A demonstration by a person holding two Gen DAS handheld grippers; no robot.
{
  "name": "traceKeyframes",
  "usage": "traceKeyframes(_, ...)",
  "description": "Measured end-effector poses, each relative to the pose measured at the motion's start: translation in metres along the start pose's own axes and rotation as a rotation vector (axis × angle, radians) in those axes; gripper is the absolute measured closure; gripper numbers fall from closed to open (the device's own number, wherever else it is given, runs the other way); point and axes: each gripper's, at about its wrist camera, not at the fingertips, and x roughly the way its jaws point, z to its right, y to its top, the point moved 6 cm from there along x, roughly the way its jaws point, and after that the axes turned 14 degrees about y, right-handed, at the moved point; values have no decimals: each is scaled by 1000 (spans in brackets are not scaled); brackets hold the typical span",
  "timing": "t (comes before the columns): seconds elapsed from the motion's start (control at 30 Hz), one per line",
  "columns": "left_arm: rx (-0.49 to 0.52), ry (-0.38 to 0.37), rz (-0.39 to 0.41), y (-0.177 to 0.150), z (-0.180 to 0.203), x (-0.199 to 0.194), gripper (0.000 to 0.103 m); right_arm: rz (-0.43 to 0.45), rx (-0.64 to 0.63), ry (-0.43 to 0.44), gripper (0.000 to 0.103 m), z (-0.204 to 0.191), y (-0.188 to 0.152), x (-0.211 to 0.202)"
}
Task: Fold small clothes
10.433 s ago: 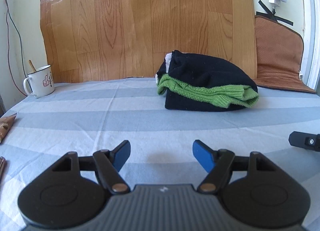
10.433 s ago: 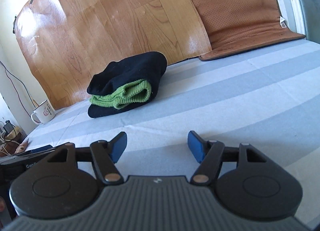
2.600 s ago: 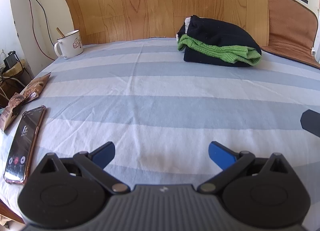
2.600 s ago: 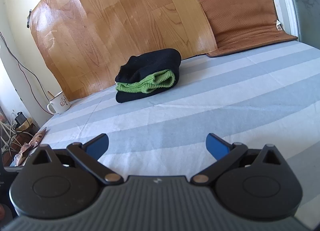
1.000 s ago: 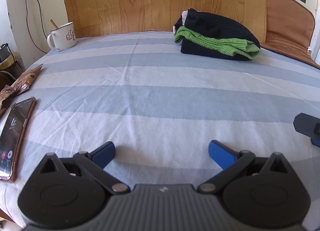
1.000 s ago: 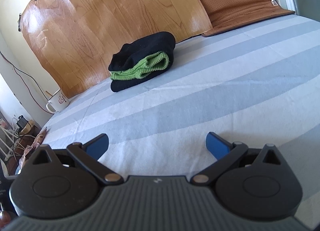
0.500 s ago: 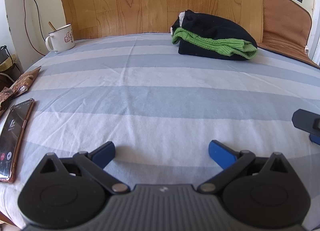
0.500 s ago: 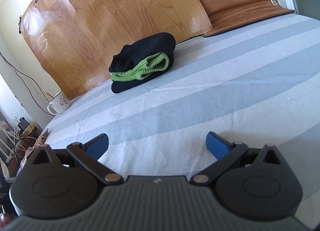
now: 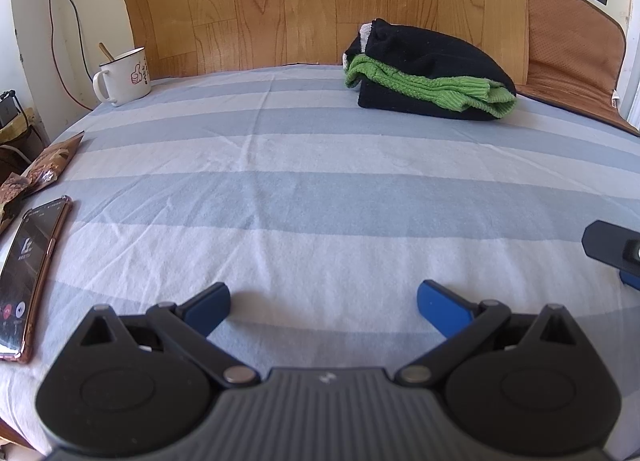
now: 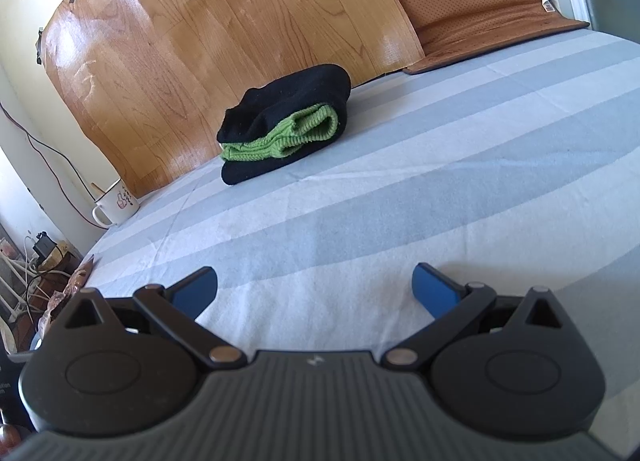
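A folded stack of clothes (image 9: pixel 428 77) rests at the far side of the striped bed, close to the wood-pattern board: black knit outside, a green knit piece (image 9: pixel 432 91) between the layers, a bit of white behind. The right wrist view shows the same stack (image 10: pixel 284 129) far ahead, left of centre. My left gripper (image 9: pixel 322 303) is open and empty, low over the near part of the sheet. My right gripper (image 10: pixel 314 287) is also open and empty; its tip (image 9: pixel 612 249) shows at the right edge of the left wrist view.
The blue-and-white striped sheet (image 9: pixel 320 189) covers the bed. A white mug (image 9: pixel 124 77) stands at the far left. A phone (image 9: pixel 28 265) and snack packets (image 9: pixel 36 173) lie along the left edge. A brown mat (image 9: pixel 572 57) leans at the far right. Cables hang at the left wall.
Both grippers have drawn back from the stack since ten seconds ago and opened wider. Over the last second the views shifted only slightly; the stack has not moved.
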Motion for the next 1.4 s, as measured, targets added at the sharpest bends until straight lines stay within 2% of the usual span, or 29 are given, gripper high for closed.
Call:
traceKeyframes(1.1, 32, 42, 21, 1, 3, -4, 0, 2, 15, -1, 0, -2, -4, -5)
traceKeyframes(1.4, 33, 44, 14, 0, 2, -6, 0, -9, -112, -35, 0, -23, -12, -2)
